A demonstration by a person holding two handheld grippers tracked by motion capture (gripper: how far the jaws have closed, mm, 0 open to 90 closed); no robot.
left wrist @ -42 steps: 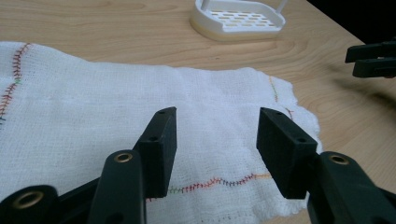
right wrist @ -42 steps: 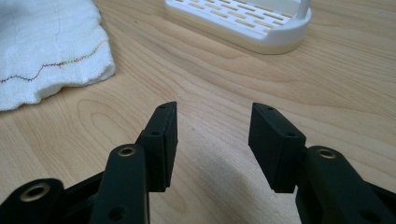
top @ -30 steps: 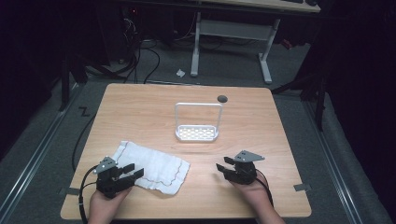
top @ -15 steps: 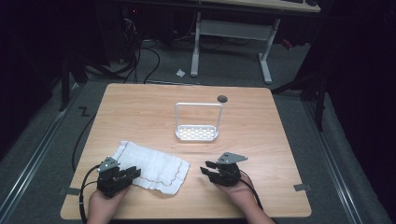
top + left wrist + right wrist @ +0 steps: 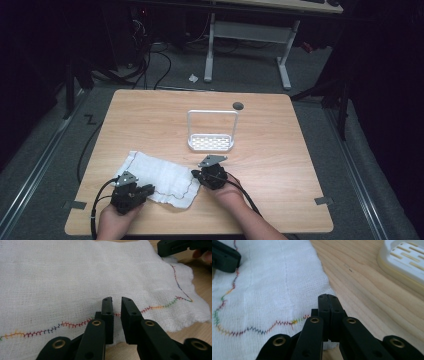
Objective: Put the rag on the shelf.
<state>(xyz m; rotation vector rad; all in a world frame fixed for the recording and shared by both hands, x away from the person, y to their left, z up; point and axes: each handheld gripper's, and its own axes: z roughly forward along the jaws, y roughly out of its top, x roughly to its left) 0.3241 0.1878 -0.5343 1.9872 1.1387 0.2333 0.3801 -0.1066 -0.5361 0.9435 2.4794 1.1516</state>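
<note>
White cloth (image 5: 160, 176) is laid flat on table (image 5: 280, 165) near front edge; right gripper (image 5: 329, 300) is pinched on its edge; left gripper (image 5: 117, 305) is held slightly apart over the hem; closing left, then lifting, is probably called for next.

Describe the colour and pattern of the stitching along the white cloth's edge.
The wavy, multicoloured zigzag stitching on the white cloth shows best in the left gripper view.
</note>
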